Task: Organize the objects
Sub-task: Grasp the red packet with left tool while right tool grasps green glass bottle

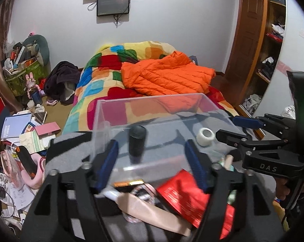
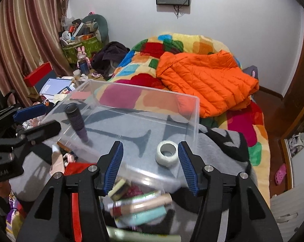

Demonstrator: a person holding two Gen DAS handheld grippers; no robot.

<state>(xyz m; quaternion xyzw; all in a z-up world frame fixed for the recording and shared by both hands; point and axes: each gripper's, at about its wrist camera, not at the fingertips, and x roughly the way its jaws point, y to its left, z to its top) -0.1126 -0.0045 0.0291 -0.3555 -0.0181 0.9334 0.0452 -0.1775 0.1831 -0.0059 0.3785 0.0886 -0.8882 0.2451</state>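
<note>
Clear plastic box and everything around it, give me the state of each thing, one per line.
clear plastic box: upright, open on top
dark cylinder: in the box, tilted
tape roll: in the box, lying flat
left gripper: open, empty
right gripper: open, empty
orange jacket: spread on the bed

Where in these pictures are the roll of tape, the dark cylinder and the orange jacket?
roll of tape (image 2: 167,154): right wrist view, on its outer wall.
dark cylinder (image 1: 137,143): left wrist view, mid-body, lying inside the clear box.
orange jacket (image 2: 207,78): right wrist view, on the quilted middle.
</note>
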